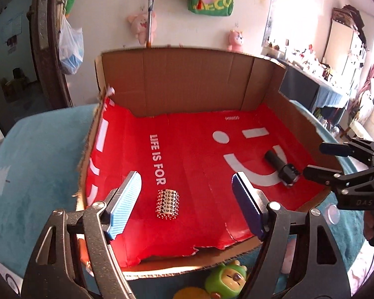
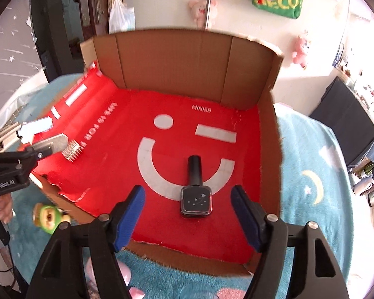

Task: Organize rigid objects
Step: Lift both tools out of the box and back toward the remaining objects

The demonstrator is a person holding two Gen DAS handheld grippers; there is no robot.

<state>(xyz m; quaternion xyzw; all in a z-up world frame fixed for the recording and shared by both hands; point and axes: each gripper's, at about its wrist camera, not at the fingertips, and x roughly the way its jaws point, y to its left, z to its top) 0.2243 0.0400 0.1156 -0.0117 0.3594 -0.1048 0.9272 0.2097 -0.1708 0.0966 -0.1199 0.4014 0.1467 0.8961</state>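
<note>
Two hand-held grippers hover over a cardboard box (image 1: 177, 84) lined with red paper. The left hand-held gripper (image 1: 187, 199) is spread, empty, above a studded metal roller (image 1: 167, 204). The right hand-held gripper (image 2: 188, 214) is spread, empty, above a black bottle (image 2: 195, 194) lying on the lining.

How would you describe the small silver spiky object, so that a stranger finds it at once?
Look inside the cardboard box with the red paper lining. Beside the white words "LIFE IS FOR" lies a short silver roller covered in tiny studs. The box's only other item, a black bottle, is smooth and dark.
</note>
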